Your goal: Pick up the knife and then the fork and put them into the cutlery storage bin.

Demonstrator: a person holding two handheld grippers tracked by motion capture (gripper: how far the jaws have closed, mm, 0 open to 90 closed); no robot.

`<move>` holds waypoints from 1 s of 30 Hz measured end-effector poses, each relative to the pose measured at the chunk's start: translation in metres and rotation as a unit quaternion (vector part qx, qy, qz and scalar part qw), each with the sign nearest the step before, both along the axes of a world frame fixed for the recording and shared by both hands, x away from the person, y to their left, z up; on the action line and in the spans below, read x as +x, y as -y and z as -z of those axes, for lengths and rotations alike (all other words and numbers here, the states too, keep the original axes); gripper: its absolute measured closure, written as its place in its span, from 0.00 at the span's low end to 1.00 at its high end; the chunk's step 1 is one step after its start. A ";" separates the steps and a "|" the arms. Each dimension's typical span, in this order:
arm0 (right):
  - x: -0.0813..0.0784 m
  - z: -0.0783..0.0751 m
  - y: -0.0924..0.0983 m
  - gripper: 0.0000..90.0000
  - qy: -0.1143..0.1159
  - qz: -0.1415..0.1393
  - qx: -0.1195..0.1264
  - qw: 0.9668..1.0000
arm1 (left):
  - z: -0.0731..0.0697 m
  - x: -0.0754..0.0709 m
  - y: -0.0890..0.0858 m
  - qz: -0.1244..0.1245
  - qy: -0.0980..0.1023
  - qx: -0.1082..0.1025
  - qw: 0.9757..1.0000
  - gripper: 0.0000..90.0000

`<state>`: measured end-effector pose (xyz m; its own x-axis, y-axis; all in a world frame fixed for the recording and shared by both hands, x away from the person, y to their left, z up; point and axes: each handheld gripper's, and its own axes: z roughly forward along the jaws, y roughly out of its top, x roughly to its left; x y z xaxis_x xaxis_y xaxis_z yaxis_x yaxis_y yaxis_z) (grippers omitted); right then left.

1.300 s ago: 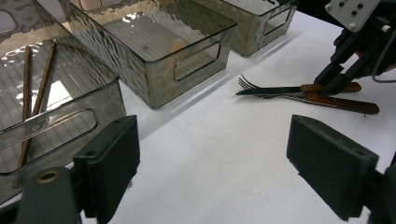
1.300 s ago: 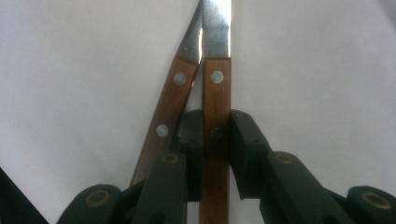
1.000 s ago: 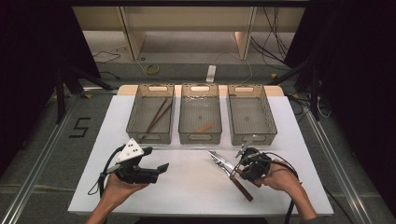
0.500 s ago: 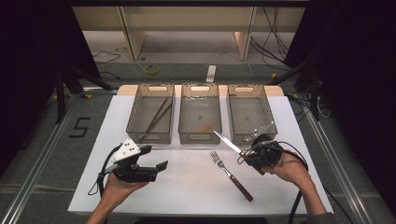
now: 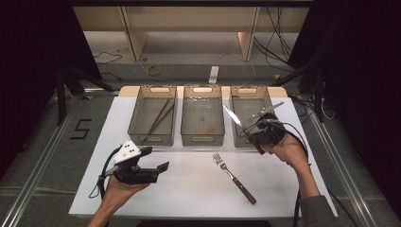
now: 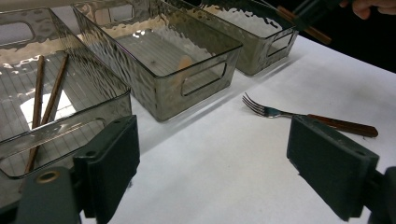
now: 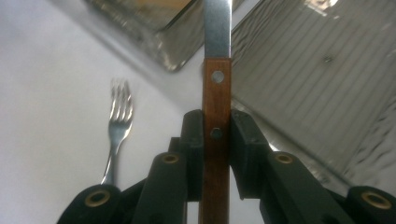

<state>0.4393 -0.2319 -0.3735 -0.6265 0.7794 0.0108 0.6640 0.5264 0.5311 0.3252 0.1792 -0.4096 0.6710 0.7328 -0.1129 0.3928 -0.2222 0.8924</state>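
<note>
Both grippers are chunky black plastic. The left gripper (image 5: 161,166) has a grey three-cornered plate (image 5: 126,152) on top with small dark dots on it, plus a black cable (image 5: 105,165) looping off the back. Its flat pads (image 6: 329,161) look dark greenish-grey up close. The right gripper (image 5: 255,133) has brass-coloured rivets (image 7: 170,158) at the jaw joints — and a grey sleeve (image 5: 316,212) behind that hand.

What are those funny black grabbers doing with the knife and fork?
A person is sorting cutlery into three clear bins. The right gripper is clamped on a knife by its wooden handle, holding it above the right bin. The left gripper waits open over the table. A fork lies on the table, and chopsticks sit in the left bin.
</note>
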 end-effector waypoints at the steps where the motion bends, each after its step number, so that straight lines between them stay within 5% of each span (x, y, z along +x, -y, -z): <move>1: 0.004 -0.002 0.000 0.85 0.002 0.005 0.004 1.000 | 0.000 0.000 0.000 0.000 0.001 -0.001 1.000 0.19; 16: 0.051 -0.013 -0.004 0.85 0.006 0.072 0.014 0.997 | 0.000 0.000 -0.001 -0.003 0.004 -0.005 1.000 0.19; 30: 0.080 0.002 0.003 0.85 -0.017 0.137 0.011 0.990 | -0.002 -0.002 -0.004 -0.008 0.014 -0.019 1.000 0.19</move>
